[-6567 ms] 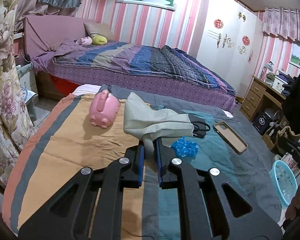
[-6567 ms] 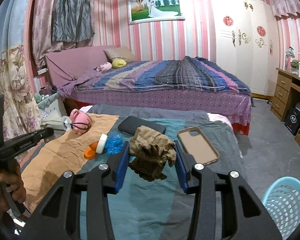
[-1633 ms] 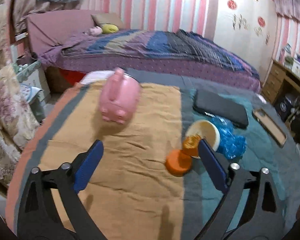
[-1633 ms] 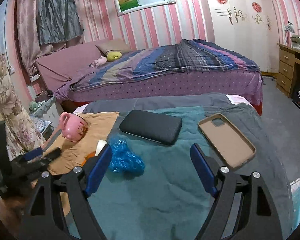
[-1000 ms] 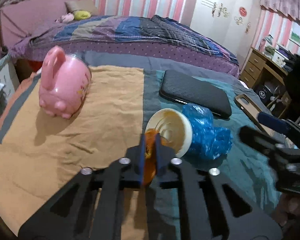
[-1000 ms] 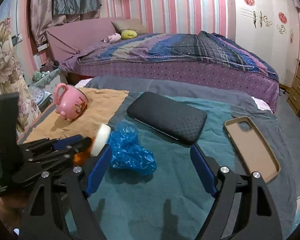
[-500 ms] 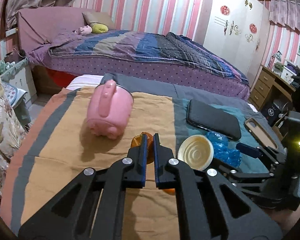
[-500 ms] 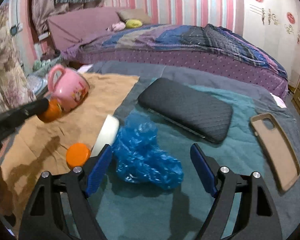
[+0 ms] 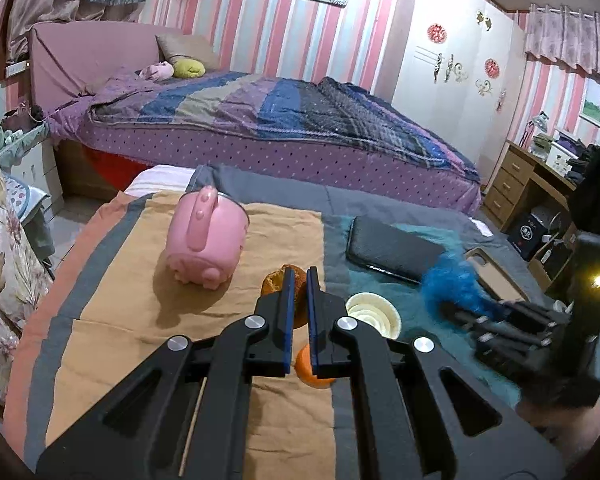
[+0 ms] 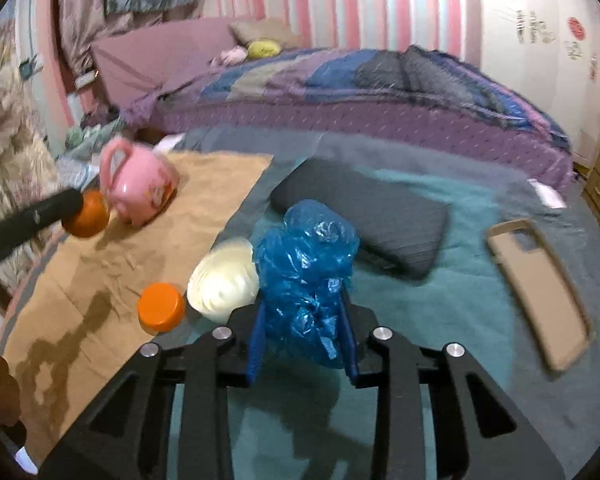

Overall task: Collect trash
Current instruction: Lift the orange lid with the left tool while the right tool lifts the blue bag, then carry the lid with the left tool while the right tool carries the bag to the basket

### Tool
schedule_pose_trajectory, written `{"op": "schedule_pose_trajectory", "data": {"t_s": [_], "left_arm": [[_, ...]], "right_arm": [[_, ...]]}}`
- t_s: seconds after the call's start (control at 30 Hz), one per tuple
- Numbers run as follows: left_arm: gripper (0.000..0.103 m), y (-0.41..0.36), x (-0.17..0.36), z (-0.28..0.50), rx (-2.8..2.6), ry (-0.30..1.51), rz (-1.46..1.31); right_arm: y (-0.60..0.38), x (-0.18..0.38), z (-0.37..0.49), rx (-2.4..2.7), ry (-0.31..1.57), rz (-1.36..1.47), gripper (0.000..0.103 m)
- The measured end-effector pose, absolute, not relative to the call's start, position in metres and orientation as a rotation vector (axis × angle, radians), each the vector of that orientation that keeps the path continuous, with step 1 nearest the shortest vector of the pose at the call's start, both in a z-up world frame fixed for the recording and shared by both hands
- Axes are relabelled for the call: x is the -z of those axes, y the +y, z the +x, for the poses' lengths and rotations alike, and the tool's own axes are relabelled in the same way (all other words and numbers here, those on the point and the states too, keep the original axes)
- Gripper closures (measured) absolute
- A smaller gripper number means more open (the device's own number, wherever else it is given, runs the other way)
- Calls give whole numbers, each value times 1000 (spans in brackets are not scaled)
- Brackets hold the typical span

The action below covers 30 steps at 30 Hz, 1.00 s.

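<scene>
My left gripper (image 9: 298, 276) is shut on a piece of orange peel (image 9: 274, 282), held above the orange part of the blanket; the peel also shows in the right wrist view (image 10: 86, 214). My right gripper (image 10: 304, 300) is shut on a crumpled blue plastic bag (image 10: 308, 272), lifted a little off the teal blanket; the bag shows blurred in the left wrist view (image 9: 452, 280). A white lid (image 10: 224, 280) and an orange cap (image 10: 160, 308) lie on the blanket just left of the bag.
A pink pig mug (image 9: 206, 240) lies on the orange cloth. A black flat case (image 10: 364, 216) and a tan phone case (image 10: 540, 292) lie on the teal blanket (image 10: 460, 320). A large bed (image 9: 260, 120) stands behind. A wooden desk (image 9: 532, 176) is at the far right.
My right gripper closed on the blue bag and raised it. My left gripper keeps the orange peel and has barely moved.
</scene>
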<state>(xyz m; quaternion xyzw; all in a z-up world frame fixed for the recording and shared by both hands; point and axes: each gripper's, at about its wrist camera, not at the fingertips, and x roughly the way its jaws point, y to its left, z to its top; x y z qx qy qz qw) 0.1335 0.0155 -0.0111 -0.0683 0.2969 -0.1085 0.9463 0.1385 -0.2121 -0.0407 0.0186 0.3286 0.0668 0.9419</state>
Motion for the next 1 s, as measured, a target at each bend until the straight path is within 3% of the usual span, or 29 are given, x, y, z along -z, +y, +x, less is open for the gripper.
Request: {"op": "schedule_pose_trajectory", "data": {"t_s": [0.3, 1.0], "left_arm": [[99, 11, 0, 114, 235, 578, -115], [99, -29, -39, 38, 327, 486, -119]], "right_arm": [[-251, -4, 80, -62, 532, 76, 72], [-288, -54, -6, -78, 419, 51, 73]]}}
